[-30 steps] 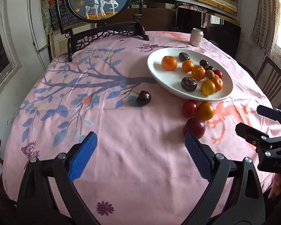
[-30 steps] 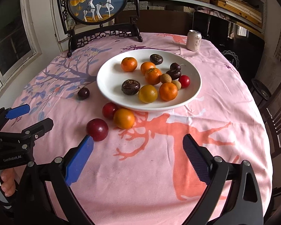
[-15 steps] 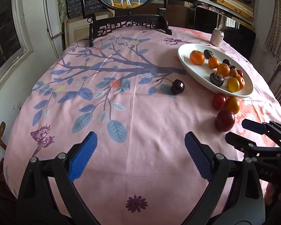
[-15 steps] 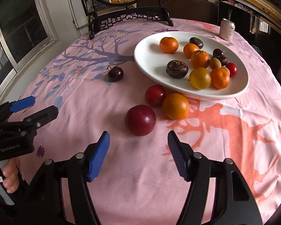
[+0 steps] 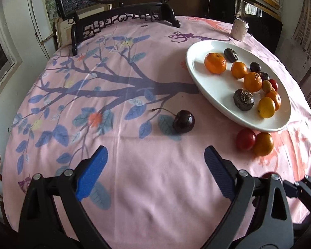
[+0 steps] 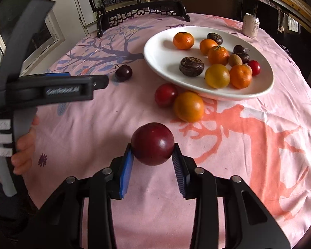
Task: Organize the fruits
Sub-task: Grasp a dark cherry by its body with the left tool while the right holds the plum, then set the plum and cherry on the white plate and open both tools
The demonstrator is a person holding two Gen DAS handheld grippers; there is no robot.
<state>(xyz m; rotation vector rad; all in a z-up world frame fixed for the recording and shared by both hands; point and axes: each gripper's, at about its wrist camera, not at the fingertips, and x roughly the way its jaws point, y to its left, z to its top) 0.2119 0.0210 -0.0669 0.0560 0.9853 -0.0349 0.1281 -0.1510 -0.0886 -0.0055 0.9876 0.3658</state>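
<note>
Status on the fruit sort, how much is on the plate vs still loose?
Mostly done: the white plate already holds about ten fruits, oranges and dark ones. In hand: the right gripper is shut on the dark red plum. Left: the plum itself, plus the small red fruit, the orange and the cherry on the cloth. The left gripper is open, facing the cherry.

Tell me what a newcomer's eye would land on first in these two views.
First, the dark red plum pinched between the jaws of the right gripper, close to the camera above the pink tablecloth. Next, the white oval plate heaped with oranges and dark fruits at the table's far right. Then the lone dark cherry on the cloth ahead of the open left gripper.
</note>
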